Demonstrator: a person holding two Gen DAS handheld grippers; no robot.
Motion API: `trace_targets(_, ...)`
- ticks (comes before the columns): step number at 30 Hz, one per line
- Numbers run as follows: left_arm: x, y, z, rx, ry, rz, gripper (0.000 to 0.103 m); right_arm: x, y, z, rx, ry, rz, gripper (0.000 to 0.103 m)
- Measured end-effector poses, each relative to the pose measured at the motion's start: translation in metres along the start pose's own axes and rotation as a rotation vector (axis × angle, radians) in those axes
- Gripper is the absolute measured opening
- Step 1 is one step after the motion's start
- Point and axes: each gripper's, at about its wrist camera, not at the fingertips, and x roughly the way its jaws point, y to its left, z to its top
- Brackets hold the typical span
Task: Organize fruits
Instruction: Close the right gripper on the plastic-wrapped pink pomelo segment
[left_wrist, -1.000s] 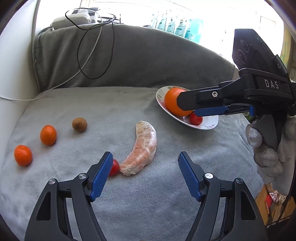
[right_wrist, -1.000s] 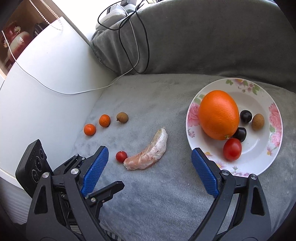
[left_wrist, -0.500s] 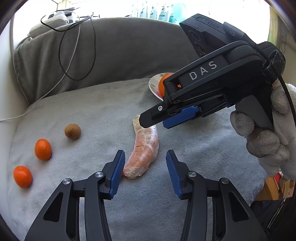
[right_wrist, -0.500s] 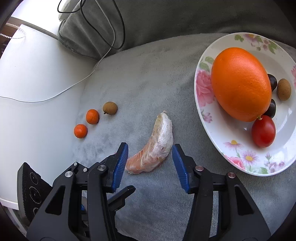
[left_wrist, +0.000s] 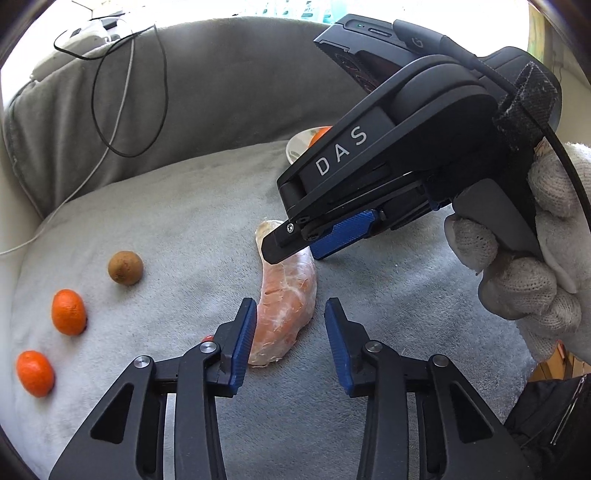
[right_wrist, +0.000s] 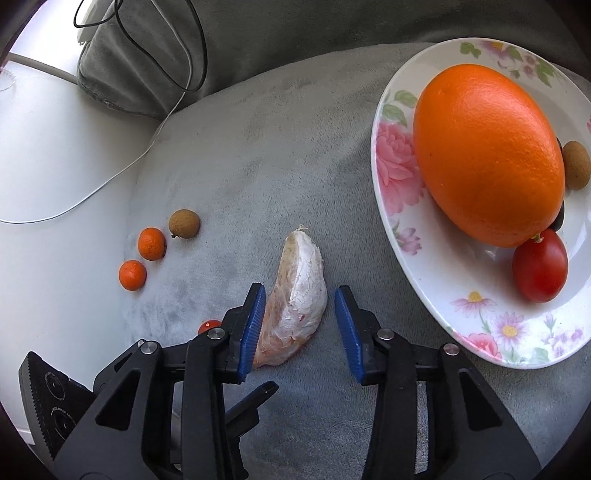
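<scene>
4 visible fruits on the floral plate (right_wrist: 391, 177); 5 on the cushion (right_wrist: 295, 129). Both the left gripper (left_wrist: 290, 341) and right gripper (right_wrist: 299, 325) gape unclenched astride the pomelo segment (right_wrist: 299, 299), ungrasped.

My left gripper (left_wrist: 290, 341) jaws stand apart, the peeled citrus segment (left_wrist: 286, 306) between them; the right gripper (left_wrist: 295, 247) hovers just beyond, over its far end.

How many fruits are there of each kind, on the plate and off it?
Big orange: 1
Small oranges: 2
Brown round fruits: 2
Red tomatoes: 2
Peeled citrus segment: 1
Dark fruit: at least 1, mostly hidden
Total: 9
</scene>
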Motion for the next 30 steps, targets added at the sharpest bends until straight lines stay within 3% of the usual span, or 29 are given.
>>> trace_targets(9,0.016,-0.004,0.004,0.047,0.017,0.023,0.036,0.002,0.003,0.002,-0.009,0.001,-0.012,0.040)
trace_targets(11,0.016,0.000,0.002,0.048,0.013,0.022,0.035,0.003,0.003,0.002,-0.002,0.001,-0.014,0.034)
trace_targets(30,-0.010,-0.014,-0.009,0.038,-0.020,0.042,0.032,-0.012,0.004,-0.006,-0.039,-0.039,0.048,0.027)
